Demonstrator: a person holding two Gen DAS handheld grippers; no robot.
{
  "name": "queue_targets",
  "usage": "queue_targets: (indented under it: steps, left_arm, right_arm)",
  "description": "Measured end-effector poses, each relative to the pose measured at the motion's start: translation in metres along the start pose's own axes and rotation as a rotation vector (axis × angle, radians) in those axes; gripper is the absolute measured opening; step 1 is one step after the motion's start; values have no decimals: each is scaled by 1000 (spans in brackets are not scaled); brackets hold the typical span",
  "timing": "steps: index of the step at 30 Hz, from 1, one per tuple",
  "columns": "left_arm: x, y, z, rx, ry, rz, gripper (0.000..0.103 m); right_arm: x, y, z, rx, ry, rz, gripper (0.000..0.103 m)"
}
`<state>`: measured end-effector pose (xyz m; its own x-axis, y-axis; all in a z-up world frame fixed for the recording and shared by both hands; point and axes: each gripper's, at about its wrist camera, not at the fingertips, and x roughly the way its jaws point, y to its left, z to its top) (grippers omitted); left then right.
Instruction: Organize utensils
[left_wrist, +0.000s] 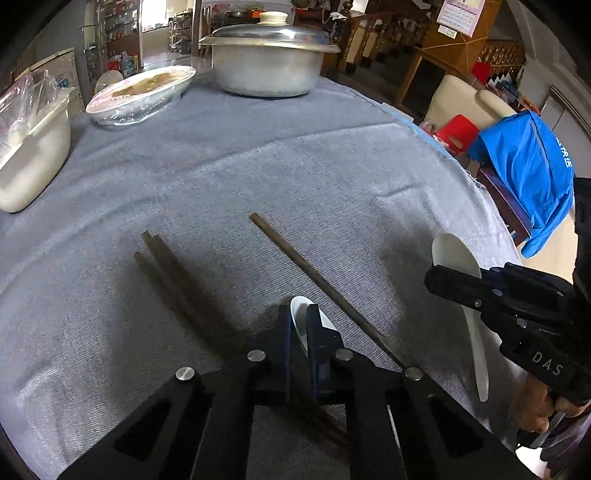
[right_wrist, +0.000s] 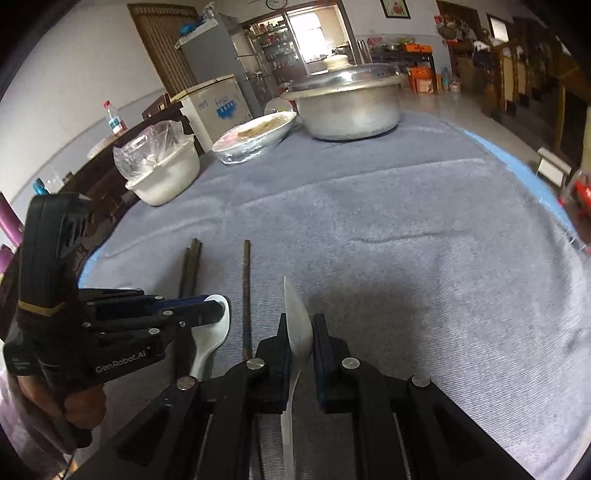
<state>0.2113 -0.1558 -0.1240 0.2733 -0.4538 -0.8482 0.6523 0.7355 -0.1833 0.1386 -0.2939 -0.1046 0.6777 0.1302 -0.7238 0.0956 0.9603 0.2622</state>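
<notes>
Two white spoons are pinched, one per tool: my left gripper is clamped on the short spoon over the cloth, my right gripper on the long spoon. Between them the single chopstick runs away from me, nearer my left; three chopsticks lie farther left

A blue-grey, finely ribbed cloth covers the bench, with a lighter blue edge showing beneath it. On it lie dark brown wooden chopsticks, two glossy white ceramic spoons, a dull silver lidded metal pot with a cream knob, and an off-white plastic tub. Both grippers are matte black with dark blue pads and silver pins.
</notes>
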Motion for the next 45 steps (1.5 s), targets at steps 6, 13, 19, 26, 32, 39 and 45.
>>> queue_targets:
  steps: [6, 13, 19, 26, 32, 39, 45]
  left_arm:
    - [4, -7, 2, 15, -2, 3, 8]
    - [6, -12, 4, 36, -3, 22, 8]
    - [6, -12, 4, 46, 0, 27, 8]
    - [7, -13, 5, 49, 0, 25, 11]
    - [7, -12, 5, 44, -2, 18, 11]
    - [7, -12, 6, 37, -4, 23, 10]
    - [5, -8, 6, 9, -11, 25, 5]
  right_arm:
    - [-6, 3, 6, -47, -21, -61, 11]
    - [-8, 3, 9, -69, -33, -106, 11]
    - [-10, 5, 11, -84, -39, -129, 11]
    - [-10, 7, 12, -94, -36, -149, 11]
    - [-11, 9, 15, -101, -37, -165, 11]
    - [-14, 11, 16, -109, -41, -171, 11]
    - [-18, 15, 16, -126, -48, -180, 11]
